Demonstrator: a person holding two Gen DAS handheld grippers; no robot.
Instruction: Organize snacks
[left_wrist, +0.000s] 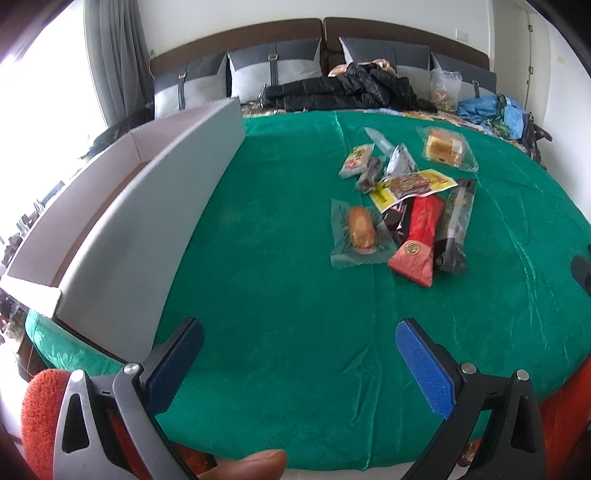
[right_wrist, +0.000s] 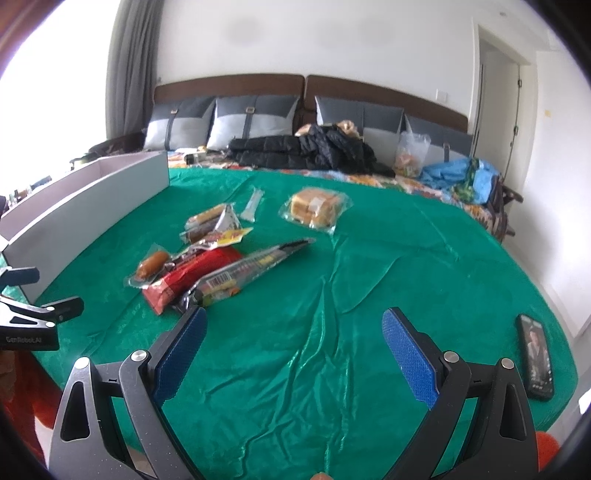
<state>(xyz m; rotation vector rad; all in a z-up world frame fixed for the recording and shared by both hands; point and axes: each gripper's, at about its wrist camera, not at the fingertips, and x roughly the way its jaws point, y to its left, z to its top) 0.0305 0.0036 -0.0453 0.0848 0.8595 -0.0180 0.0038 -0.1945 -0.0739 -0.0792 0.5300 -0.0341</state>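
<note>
Several snack packets lie in a loose pile on a green cloth (left_wrist: 277, 258): a red packet (left_wrist: 417, 236), a sausage bun in clear wrap (left_wrist: 360, 230), a yellow packet (left_wrist: 410, 186), a long dark packet (left_wrist: 456, 225) and wrapped bread (left_wrist: 445, 147). A white open box (left_wrist: 122, 206) stands at the left. My left gripper (left_wrist: 299, 334) is open and empty, near the cloth's front edge. My right gripper (right_wrist: 291, 326) is open and empty; the red packet (right_wrist: 184, 278), the long packet (right_wrist: 251, 267) and the bread (right_wrist: 314, 208) lie ahead-left of it, with the box (right_wrist: 85, 206) at far left.
A black phone (right_wrist: 535, 356) lies on the cloth's right edge. A black jacket (left_wrist: 343, 90), a clear bag (left_wrist: 445, 86) and blue fabric (left_wrist: 487, 109) lie behind the cloth by grey pillows (left_wrist: 273, 70). The left gripper's body (right_wrist: 29, 317) shows at the right view's left edge.
</note>
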